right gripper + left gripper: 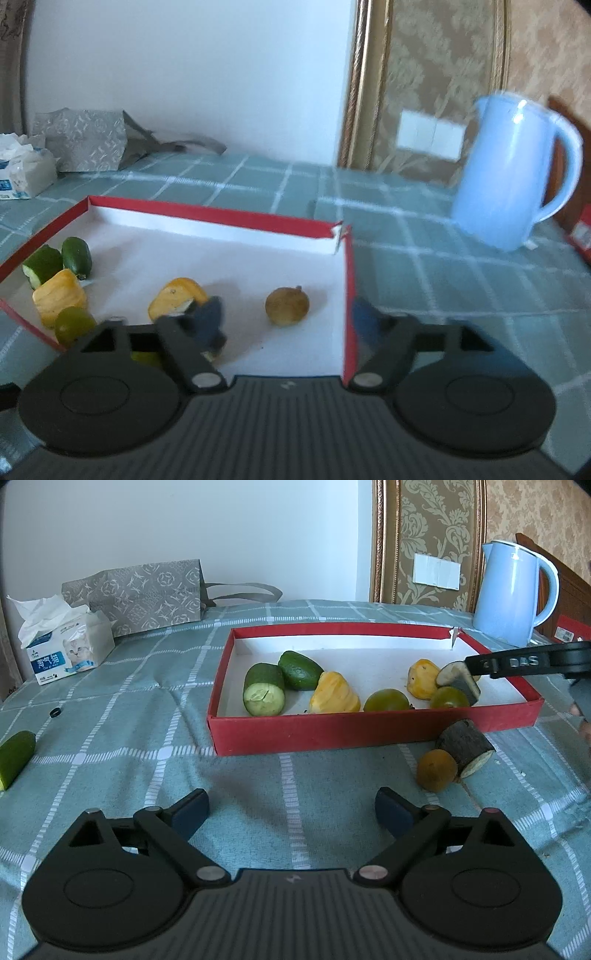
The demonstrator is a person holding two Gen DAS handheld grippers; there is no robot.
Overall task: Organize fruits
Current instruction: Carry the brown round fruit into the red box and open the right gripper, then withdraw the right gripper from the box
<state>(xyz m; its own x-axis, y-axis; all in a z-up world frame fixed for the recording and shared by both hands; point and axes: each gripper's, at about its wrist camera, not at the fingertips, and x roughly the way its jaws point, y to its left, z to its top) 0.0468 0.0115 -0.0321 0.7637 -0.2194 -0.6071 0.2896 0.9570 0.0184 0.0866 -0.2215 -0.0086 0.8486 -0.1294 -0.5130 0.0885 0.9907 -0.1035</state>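
The right gripper [288, 321] stands with its jaws wide apart above the right end of the red tray [207, 216]. Nothing is pressed between its pads. A small brown fruit [287, 305] lies loose on the tray floor just ahead of the open jaws, which suggests a release step.

The left gripper [291, 808] is also open and empty. It hovers over the checked cloth on the counter [147, 686], near the tray's near wall.

Tray contents, left to right in the left wrist view:
- a cut cucumber piece [264, 690] and a green fruit [300, 670], touching;
- a yellow segment [334, 694];
- a round green fruit [386, 700];
- a second yellow segment [423, 677] and another round green fruit [448, 698].

Items not yet in the tray: a brown fruit [437, 770] and a dark cut piece [466, 746], touching each other just outside the near right wall, and a green piece [14, 758] at the far left edge of the view.

Procedure for a clean release:
1. Lift the right gripper straight up before drawing it back. The right tray wall passes between its fingers in the right wrist view and could catch.
2. Avoid the fruit sitting close to its left finger.
3. Then take the two pieces outside the wall one at a time.
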